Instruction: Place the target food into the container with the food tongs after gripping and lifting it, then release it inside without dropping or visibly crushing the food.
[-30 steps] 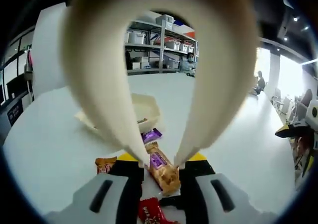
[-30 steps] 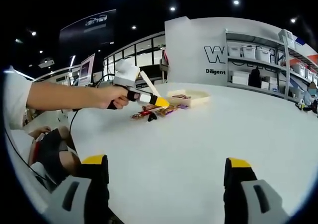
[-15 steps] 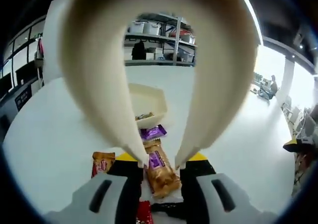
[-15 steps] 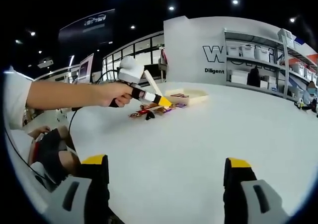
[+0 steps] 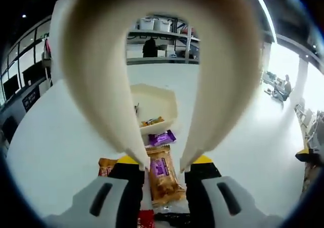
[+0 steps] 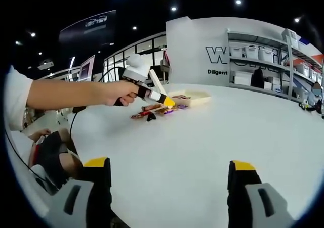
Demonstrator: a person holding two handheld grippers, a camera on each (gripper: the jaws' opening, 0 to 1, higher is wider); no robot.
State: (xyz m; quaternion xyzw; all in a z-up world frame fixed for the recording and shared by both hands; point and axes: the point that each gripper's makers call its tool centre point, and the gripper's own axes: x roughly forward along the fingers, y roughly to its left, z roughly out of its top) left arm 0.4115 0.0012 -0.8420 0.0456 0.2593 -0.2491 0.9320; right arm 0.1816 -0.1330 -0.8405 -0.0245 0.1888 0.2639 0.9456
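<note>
Left tool (image 5: 162, 163) tongs (image 5: 162, 51) straddle brown snack bar (image 5: 163, 180).

The white worktop (image 5: 55, 137) carries a cream container (image 5: 154, 104), a purple packet (image 5: 162, 137) and an orange packet (image 5: 107, 166).

Lab or showroom: storage shelves (image 6: 263, 61), wall lettering (image 6: 217, 56).
</note>
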